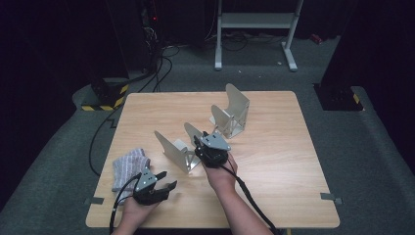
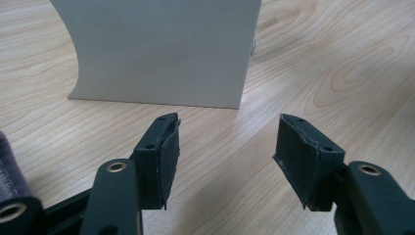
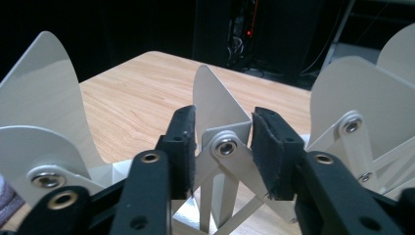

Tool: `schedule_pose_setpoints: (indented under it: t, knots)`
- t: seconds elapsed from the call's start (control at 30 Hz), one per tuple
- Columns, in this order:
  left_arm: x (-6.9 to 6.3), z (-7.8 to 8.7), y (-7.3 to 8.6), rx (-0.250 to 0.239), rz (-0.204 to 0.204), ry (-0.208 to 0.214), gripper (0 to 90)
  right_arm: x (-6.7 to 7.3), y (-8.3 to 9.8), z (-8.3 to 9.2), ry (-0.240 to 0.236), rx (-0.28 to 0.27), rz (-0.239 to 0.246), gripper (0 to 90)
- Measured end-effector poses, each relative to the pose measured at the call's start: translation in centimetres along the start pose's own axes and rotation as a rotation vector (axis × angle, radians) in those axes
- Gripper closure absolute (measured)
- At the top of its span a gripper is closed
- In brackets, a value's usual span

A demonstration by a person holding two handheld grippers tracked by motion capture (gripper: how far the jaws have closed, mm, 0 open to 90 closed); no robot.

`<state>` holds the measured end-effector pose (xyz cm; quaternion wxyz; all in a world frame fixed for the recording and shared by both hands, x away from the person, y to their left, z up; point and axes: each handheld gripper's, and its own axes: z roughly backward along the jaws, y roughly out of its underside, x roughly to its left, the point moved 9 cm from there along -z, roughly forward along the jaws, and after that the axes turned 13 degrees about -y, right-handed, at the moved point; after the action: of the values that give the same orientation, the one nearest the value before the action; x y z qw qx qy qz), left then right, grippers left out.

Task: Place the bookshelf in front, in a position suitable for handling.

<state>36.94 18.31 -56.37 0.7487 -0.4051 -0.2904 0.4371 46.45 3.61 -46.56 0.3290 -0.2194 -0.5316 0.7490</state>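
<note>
Item: folding metal rack, white, made of curved plates joined by scissor links, standing mid-bench on the wooden bench and stretched out from near-left to far-right. Right tongs sit at the rack's middle; in the right gripper view their pads flank a riveted link joint with a narrow gap showing on each side, so the jaws read as parted and not pressing, with the joint between them. Left tongs rest near the bench's front-left edge, jaws wide apart on nothing, facing the nearest plate. A striped grey cloth lies just beside the left tongs, untouched. Status, as judged: the rack appears already spread open; a firm grip on the link, and any further extending or collapsing, remains to be done.
</note>
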Motion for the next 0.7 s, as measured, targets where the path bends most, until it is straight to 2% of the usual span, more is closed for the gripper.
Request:
schedule_pose_setpoints:
  t: [0.3, 0.47, 0.5, 0.53, 0.6, 0.63, 0.7]
  knots:
    - [0.0, -0.1, -0.1, -0.001, 0.002, 0.001, 41.7, -1.0, 0.6, 2.8, 0.0, -0.005, -0.002, 67.1]
    - [-0.1, -0.1, 0.0, 0.004, 0.0, 0.002, 41.7, -2.7, 1.5, 5.4, 0.039, -0.008, -0.005, 68.2]
    - [-0.1, -0.2, 0.0, 0.003, 0.0, 0.002, 41.7, -2.7, 1.5, 5.4, 0.039, -0.008, -0.005, 68.2]
    - [-0.1, -0.2, 0.0, 0.003, -0.001, 0.002, 41.8, -3.6, 1.9, 6.6, 0.065, -0.011, -0.003, 69.2]
    - [-0.2, -0.2, 0.0, 0.004, -0.001, 0.003, 41.7, -3.9, 2.0, 7.0, 0.074, -0.013, -0.005, 69.5]
    - [-0.2, -0.2, 0.0, 0.005, 0.001, 0.003, 41.7, -4.9, 2.4, 8.3, 0.099, -0.019, -0.005, 70.3]
    - [-0.3, -0.3, 0.1, 0.008, -0.002, 0.004, 41.8, -5.6, 2.7, 9.2, 0.122, -0.021, -0.006, 70.8]
